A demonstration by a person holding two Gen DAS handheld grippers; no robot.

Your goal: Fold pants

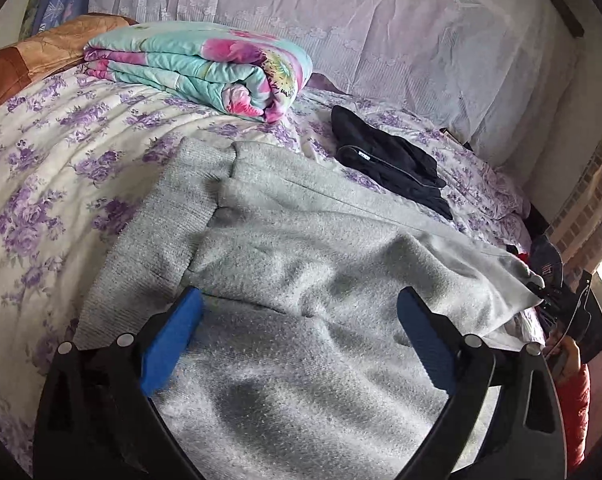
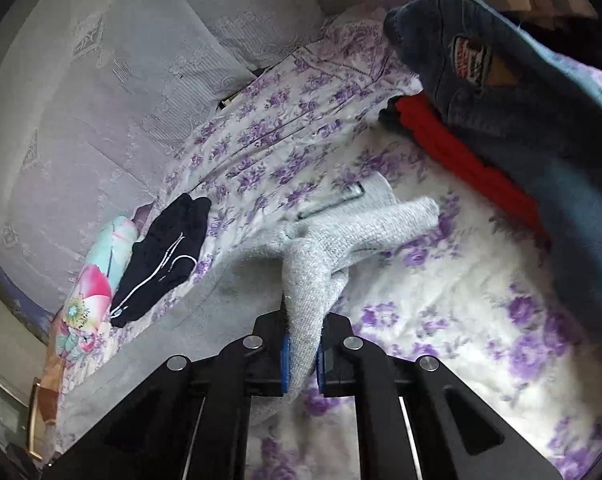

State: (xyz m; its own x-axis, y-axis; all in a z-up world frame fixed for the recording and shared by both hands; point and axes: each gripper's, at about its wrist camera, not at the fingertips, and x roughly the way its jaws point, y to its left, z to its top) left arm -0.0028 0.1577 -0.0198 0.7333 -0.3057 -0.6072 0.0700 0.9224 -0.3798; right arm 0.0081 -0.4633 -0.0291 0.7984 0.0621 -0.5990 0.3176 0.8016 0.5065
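Grey knit pants [image 1: 301,240] lie spread across the flowered bedsheet [image 1: 41,168], ribbed waistband toward the left. My left gripper [image 1: 299,304] hovers just over the cloth with its blue pads [image 1: 173,336] wide apart, open, and nothing pinched between them. In the right wrist view the same grey pants [image 2: 341,224] rise in a bunched fold from the bed into my right gripper [image 2: 303,360]. Its blue pads [image 2: 286,364] are shut on that fold of grey fabric, lifted a little off the sheet.
A folded floral quilt [image 1: 205,68] and a dark folded garment [image 1: 389,160] lie behind the pants. White lace pillows [image 1: 341,20] line the far side. Blue jeans [image 2: 521,128] over a red garment [image 2: 461,160] lie at the right. An orange-brown pillow [image 1: 33,60] sits far left.
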